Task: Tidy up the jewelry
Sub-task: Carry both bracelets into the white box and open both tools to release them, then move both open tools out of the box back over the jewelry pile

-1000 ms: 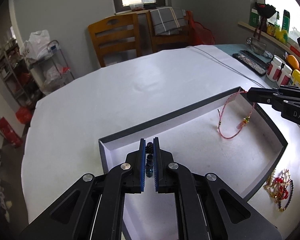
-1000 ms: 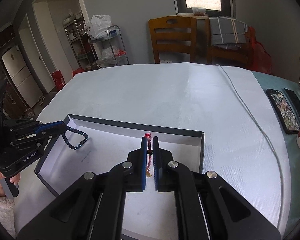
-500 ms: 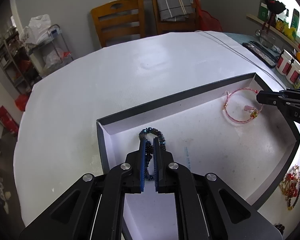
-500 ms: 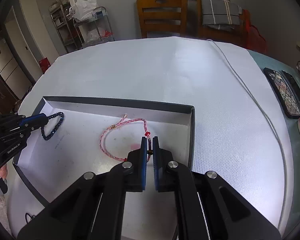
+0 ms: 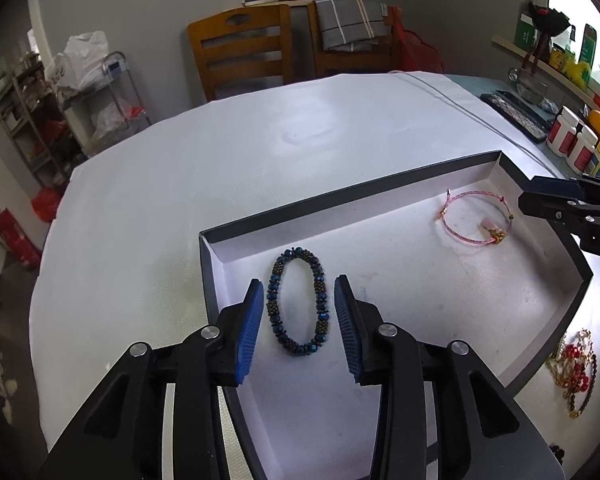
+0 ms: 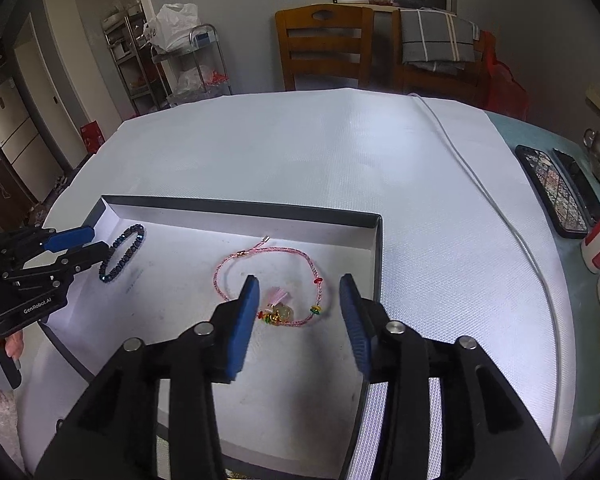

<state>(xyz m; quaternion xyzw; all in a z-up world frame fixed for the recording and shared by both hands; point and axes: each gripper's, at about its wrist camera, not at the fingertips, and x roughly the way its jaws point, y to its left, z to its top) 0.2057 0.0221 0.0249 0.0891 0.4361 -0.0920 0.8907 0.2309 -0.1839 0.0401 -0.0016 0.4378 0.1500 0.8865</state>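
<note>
A shallow grey box with a white floor sits on the white-covered table. A blue bead bracelet lies flat on the box floor near its left end. My left gripper hangs just above it, its jaws opening, and the blue pads stand clear on either side. A pink cord bracelet with a gold charm and tassel lies near the right end. The right gripper straddles its charm side, jaws opening, pads not touching it.
A heap of red and gold jewellery lies on the table just right of the box. Two phones, a white cable and bottles line the right side. Wooden chairs stand behind the table.
Both grippers were shut on their bracelets above the box, then lowered them onto its floor. Now both sets of jaws have spread apart and the bracelets lie free.
</note>
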